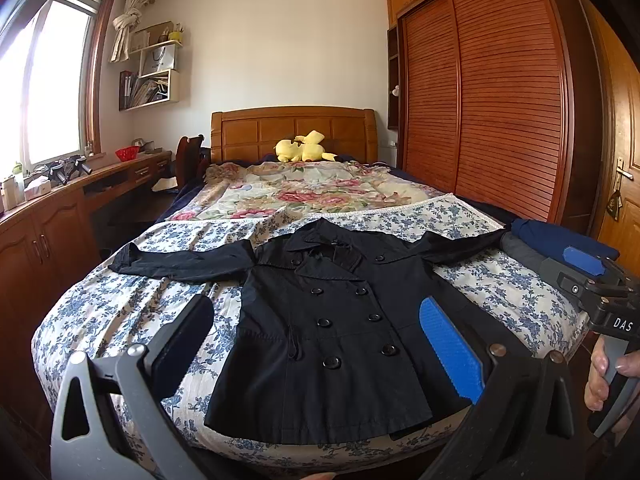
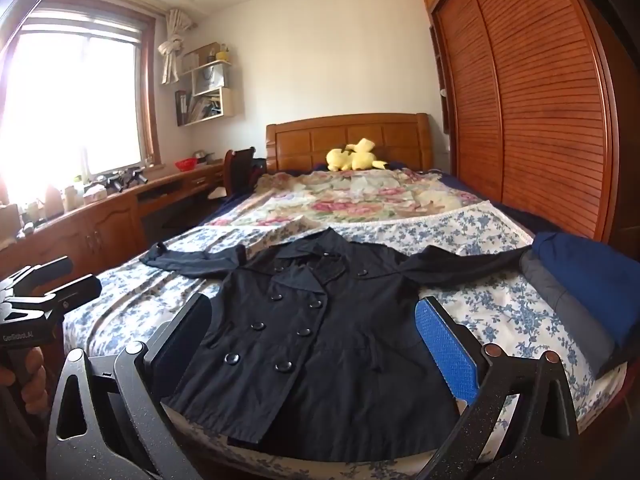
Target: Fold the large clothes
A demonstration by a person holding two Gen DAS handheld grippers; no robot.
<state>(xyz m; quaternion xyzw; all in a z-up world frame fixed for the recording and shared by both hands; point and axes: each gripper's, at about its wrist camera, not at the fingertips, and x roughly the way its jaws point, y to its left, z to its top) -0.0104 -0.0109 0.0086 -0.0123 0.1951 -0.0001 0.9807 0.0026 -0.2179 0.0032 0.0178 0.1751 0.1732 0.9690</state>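
Left wrist view: coat [image 1: 332, 320] spread flat on the bed [image 1: 120, 312].
Left gripper [image 1: 316, 344] and right gripper [image 2: 320, 344] gape wide, empty; pinch the sleeves first.

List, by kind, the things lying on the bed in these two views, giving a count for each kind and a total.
Black coat, spread flat with sleeves out: 1
Yellow plush toy at the headboard: 1
Folded clothes stacked at the bed's right edge: 2, one navy on one grey
Floral covers: 2, one pink-flowered, one blue-flowered
Total: 6
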